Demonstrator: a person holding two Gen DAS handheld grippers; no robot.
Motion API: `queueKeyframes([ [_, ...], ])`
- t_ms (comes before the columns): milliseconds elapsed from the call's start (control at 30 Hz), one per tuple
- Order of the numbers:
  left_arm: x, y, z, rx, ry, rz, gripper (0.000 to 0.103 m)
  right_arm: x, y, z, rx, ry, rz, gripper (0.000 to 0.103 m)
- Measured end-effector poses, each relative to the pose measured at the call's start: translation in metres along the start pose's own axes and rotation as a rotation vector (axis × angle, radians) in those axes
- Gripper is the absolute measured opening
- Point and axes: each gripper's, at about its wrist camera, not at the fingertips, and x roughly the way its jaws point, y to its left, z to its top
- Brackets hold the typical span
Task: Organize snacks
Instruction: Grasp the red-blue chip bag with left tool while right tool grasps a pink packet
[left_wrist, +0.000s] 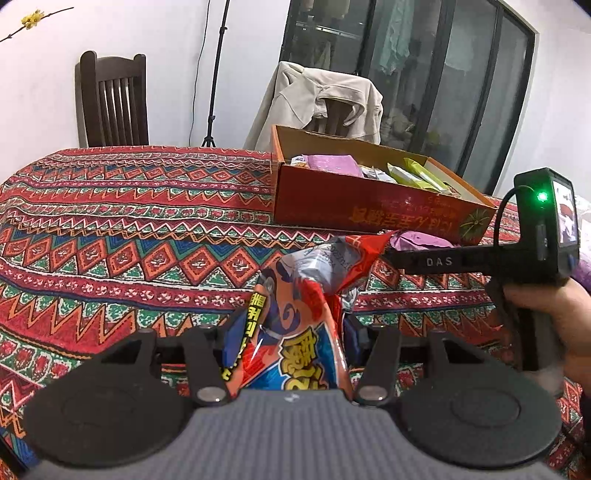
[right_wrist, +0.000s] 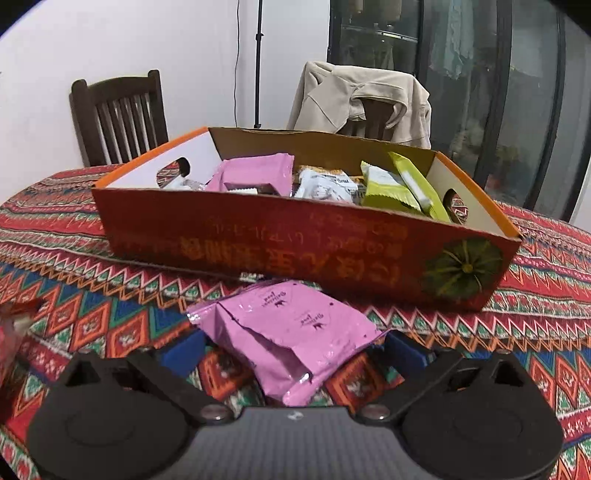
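My left tool (left_wrist: 291, 332) is pinching a red and blue crinkly snack bag (left_wrist: 295, 314), held up off the worktop (left_wrist: 129, 229) in front of the orange cardboard box (left_wrist: 369, 206). My right tool (right_wrist: 291, 350) has its blue fingers (right_wrist: 181, 350) spread on either side of a pink snack packet (right_wrist: 291, 332) that lies flat on the patterned cloth just in front of the box (right_wrist: 295, 243); the pads look close to the packet's edges, but I can't tell whether they touch it.

My worries from here:
- The pink packet is thin, glossy and lying flat. If I close on it too high, I expect the foil to buckle or squirt out, or I'll snag the cloth.
- The red bag is gripped by its crumpled body, so I judge it could slide down through the pads, or the contents could get crushed.
- The box's near wall is tall. Either bag could catch on the rim if I carry it low, and a knock might shove the box across the cloth.
- Both tools are near each other, so they could collide.

Counts, as far as I can see:
- One box, one red bag, one pink packet outside.
- Inside: one pink packet (right_wrist: 255, 173), two green packets (right_wrist: 402, 188), at least one white packet (right_wrist: 325, 188); more are hidden.
- Two chairs, one with a beige jacket (right_wrist: 362, 99).
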Motion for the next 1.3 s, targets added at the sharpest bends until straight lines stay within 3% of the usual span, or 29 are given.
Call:
queueKeyframes([
  [167,-0.006,0.0,-0.003,-0.017,0.0,-0.029,0.052,-0.006,-0.014,-0.004,0.052,-0.017,0.051,0.088],
  [267,-0.019,-0.007,-0.008,-0.019,0.009,-0.063,0.052,-0.022,-0.019,-0.013,0.025,-0.035,0.077,0.048],
  [333,-0.032,-0.014,-0.014,-0.005,0.005,-0.076,0.052,-0.032,-0.024,-0.021,0.012,-0.035,0.088,0.037],
  [400,-0.047,-0.019,-0.02,0.005,-0.009,-0.08,0.052,-0.042,-0.03,-0.029,0.003,-0.043,0.095,0.012],
  [533,-0.074,-0.028,-0.031,0.003,-0.041,-0.072,0.052,-0.057,-0.04,-0.041,0.015,-0.048,0.143,0.004],
  [633,-0.082,-0.03,-0.03,-0.004,-0.055,-0.055,0.052,-0.066,-0.043,-0.046,0.025,-0.039,0.135,0.003],
  [667,-0.082,-0.03,-0.028,-0.009,-0.057,-0.048,0.052,-0.07,-0.047,-0.044,0.06,-0.056,0.141,0.009],
  [733,-0.078,-0.029,-0.023,-0.024,-0.053,-0.032,0.052,-0.068,-0.054,-0.034,0.143,-0.085,0.158,0.039],
  [767,-0.076,-0.027,-0.019,-0.029,-0.051,-0.03,0.052,-0.064,-0.054,-0.026,0.184,-0.086,0.155,0.091],
  [800,-0.075,-0.028,-0.017,-0.03,-0.051,-0.033,0.052,-0.058,-0.051,-0.019,0.221,-0.096,0.139,0.098],
  [900,-0.065,-0.026,-0.009,-0.033,-0.042,-0.037,0.052,-0.03,-0.036,0.005,0.266,-0.079,0.064,0.102],
  [1000,-0.052,-0.023,0.001,-0.042,-0.028,-0.024,0.052,0.012,-0.014,0.019,0.18,0.024,-0.059,0.103],
  [1067,-0.046,-0.018,0.007,-0.053,-0.026,-0.012,0.052,0.029,-0.007,0.02,0.152,0.057,-0.077,0.102],
  [1133,-0.042,-0.014,0.012,-0.064,-0.022,-0.009,0.052,0.029,-0.003,0.017,0.138,0.026,-0.098,0.095],
  [1200,-0.041,-0.01,0.014,-0.067,-0.024,-0.004,0.052,0.023,-0.007,0.014,0.134,0.005,-0.077,0.075],
  [1300,-0.043,-0.007,0.014,-0.075,-0.028,-0.001,0.052,0.008,-0.021,0.007,0.111,0.008,-0.008,0.066],
])
